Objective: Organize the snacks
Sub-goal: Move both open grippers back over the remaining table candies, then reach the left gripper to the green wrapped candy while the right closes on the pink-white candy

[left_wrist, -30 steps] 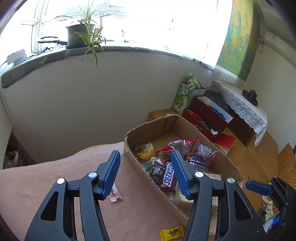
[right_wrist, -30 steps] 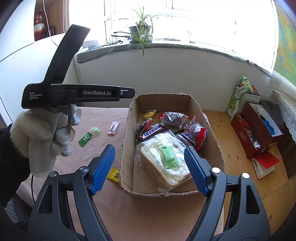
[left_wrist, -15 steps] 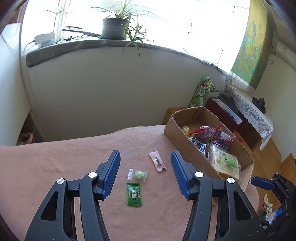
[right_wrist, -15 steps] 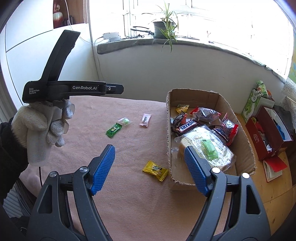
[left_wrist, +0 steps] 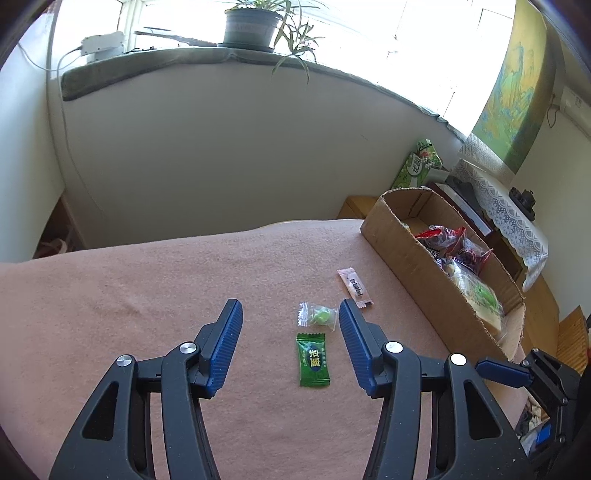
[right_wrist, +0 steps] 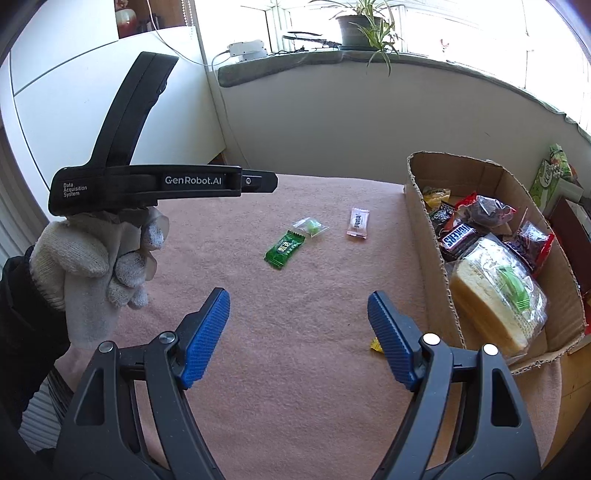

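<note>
Three loose snacks lie on the pink cloth: a green candy packet, a clear-wrapped green candy and a pink sachet. My left gripper hovers over the two green ones, its jaws closing with nothing pressed between the pads. My right gripper is open and empty above bare cloth. A yellow candy peeks out behind its right finger. The cardboard box on the right holds a Snickers bar, bagged bread and several other packets.
A gloved hand holds the left gripper's body at the left of the right wrist view. Beyond the table's far edge is a white wall under a sill with a potted plant. A green carton stands on the floor to the right.
Both views have swung left, away from the box and over the cloth. The loose candies now lie before the left gripper, whose jaws have narrowed a little. The yellow candy slipped behind the right finger.
</note>
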